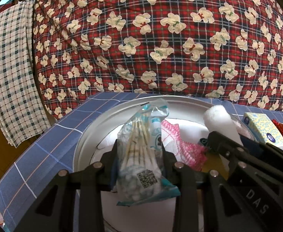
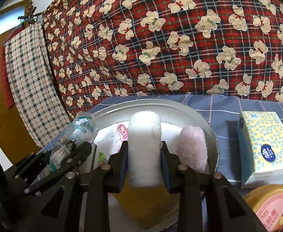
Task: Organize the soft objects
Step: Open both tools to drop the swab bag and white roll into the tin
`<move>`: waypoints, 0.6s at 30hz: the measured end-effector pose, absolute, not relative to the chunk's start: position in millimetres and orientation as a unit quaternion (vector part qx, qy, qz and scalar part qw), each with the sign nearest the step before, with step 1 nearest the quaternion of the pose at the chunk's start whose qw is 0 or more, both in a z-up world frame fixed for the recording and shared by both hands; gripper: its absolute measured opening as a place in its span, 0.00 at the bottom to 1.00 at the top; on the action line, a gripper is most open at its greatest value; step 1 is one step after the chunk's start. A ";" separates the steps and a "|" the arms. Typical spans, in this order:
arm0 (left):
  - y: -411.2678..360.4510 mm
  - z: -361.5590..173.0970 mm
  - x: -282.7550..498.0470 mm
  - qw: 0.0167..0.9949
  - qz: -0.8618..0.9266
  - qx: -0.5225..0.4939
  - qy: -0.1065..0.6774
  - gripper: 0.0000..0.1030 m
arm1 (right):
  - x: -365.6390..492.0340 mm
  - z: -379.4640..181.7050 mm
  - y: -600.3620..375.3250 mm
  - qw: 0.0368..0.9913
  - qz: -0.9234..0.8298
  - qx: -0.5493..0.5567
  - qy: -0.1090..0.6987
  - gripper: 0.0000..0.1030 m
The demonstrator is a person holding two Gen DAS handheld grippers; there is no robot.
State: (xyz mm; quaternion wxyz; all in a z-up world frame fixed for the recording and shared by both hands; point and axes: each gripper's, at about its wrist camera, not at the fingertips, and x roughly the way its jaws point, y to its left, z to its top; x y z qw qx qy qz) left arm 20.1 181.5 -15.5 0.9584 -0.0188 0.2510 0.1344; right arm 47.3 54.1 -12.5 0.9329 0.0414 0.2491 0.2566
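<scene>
My left gripper (image 1: 139,145) is shut on a clear bag of cotton swabs (image 1: 141,154) and holds it over a round metal tray (image 1: 87,133). My right gripper (image 2: 144,145) is shut on a white rolled towel (image 2: 144,150) over the same tray (image 2: 209,127). A pink fluffy roll (image 2: 192,148) stands in the tray right of the white towel. A pink-and-white cloth (image 1: 178,147) lies in the tray. The right gripper and white towel (image 1: 217,118) show at the right in the left wrist view. The left gripper and swab bag (image 2: 71,141) show at the left in the right wrist view.
The tray sits on a blue checked cloth (image 1: 40,154). A yellow-blue tissue pack (image 2: 265,147) lies right of the tray, a round orange tin (image 2: 273,206) nearer. A red plaid bear-print quilt (image 1: 160,38) rises behind. A checked cloth (image 1: 11,73) hangs at left.
</scene>
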 end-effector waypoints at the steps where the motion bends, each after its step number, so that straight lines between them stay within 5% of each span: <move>1: 181.7 -15.1 20.2 0.958 0.134 -0.018 0.252 0.34 | 47.3 -12.2 53.6 0.931 0.261 0.045 0.249 0.33; 4: 183.9 -16.4 20.6 0.957 0.141 -0.023 0.253 0.36 | 48.8 -10.9 49.9 0.928 0.271 0.059 0.250 0.37; 6: 185.3 -17.0 20.7 0.957 0.140 -0.023 0.255 0.36 | 46.0 -8.2 46.9 0.927 0.277 0.072 0.241 0.60; 11: 186.2 -17.0 18.3 0.955 0.146 -0.023 0.256 0.41 | 24.7 7.7 34.3 0.946 0.265 0.087 0.165 0.73; 15: 193.8 -17.2 16.2 0.948 0.182 -0.034 0.258 0.83 | 22.7 10.7 29.7 0.954 0.243 0.090 0.148 0.79; 18: 200.1 -16.2 9.5 0.948 0.194 -0.051 0.247 1.00 | 25.8 10.6 29.1 0.956 0.234 0.089 0.151 0.79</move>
